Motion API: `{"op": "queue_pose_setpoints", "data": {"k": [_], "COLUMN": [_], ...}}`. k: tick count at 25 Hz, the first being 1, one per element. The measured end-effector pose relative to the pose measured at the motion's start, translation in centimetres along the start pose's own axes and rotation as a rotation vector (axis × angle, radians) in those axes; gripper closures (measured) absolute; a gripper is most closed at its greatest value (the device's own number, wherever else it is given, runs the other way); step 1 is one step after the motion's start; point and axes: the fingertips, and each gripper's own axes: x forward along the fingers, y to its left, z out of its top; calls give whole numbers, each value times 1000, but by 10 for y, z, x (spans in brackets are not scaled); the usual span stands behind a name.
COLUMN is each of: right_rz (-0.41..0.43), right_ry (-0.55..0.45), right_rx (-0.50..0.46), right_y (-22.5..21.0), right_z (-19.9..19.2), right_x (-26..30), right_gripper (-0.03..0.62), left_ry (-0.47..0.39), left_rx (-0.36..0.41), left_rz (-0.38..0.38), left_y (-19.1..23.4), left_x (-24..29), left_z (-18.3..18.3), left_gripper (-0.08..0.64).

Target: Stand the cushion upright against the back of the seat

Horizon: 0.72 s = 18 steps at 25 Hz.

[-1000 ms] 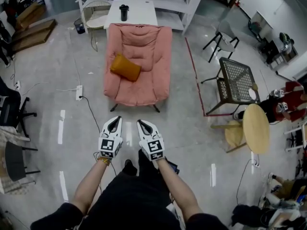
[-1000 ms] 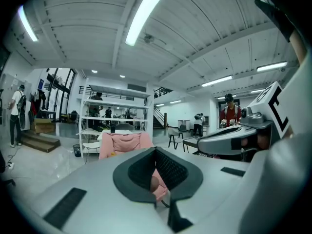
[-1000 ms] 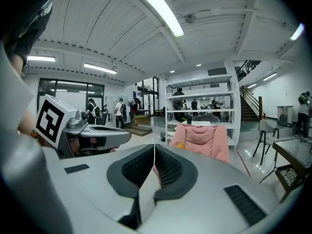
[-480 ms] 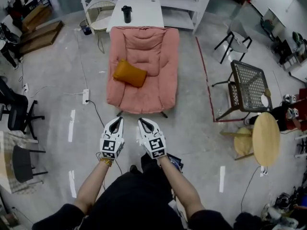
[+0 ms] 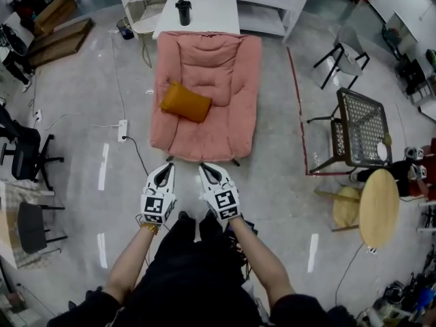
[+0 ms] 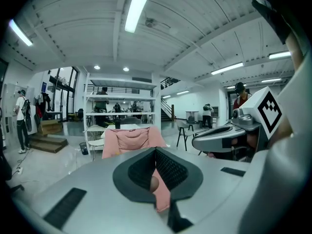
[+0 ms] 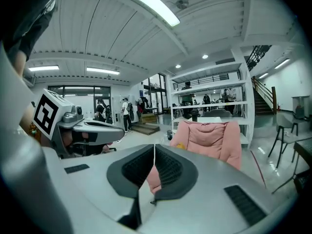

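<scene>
An orange cushion [image 5: 185, 102] lies flat on the left side of the pink armchair [image 5: 225, 125], against its left arm. The chair's padded back [image 5: 208, 53] is at the far end. My left gripper [image 5: 163, 174] and right gripper [image 5: 209, 172] hover side by side just in front of the chair's front edge, both shut and empty. In the left gripper view the chair [image 6: 129, 139] stands straight ahead beyond the closed left gripper [image 6: 156, 152]. The right gripper view shows the chair [image 7: 209, 138] and a sliver of the cushion [image 7: 180, 145] past the closed right gripper [image 7: 154, 150].
A white table [image 5: 197, 13] with a black cup [image 5: 183, 11] stands behind the chair, with white shelving beyond. A power strip [image 5: 122, 129] and cable lie on the floor at the left. A mesh chair [image 5: 357, 128] and round wooden table [image 5: 379, 206] stand at the right.
Both grippers and the person have moved forward toward the armchair, which now sits closer in the head view. The jaws stayed shut.
</scene>
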Motion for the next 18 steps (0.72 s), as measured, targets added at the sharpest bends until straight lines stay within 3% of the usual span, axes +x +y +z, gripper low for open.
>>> {"op": "queue_pose_setpoints", "data": {"k": [11, 18], "right_rz": [-21, -45], "right_ry": [71, 80], "right_rx": [-50, -57], "right_y": [-9, -35], "right_z": [5, 20], "right_x": [87, 122], "right_gripper": [575, 575], "left_ry": [-1, 16], "left_rx": [-22, -13], "left_rz": [-66, -98], "left_y": [86, 116], "left_x": [44, 82], "left_z": [-13, -9], "left_gripper": [546, 548]}}
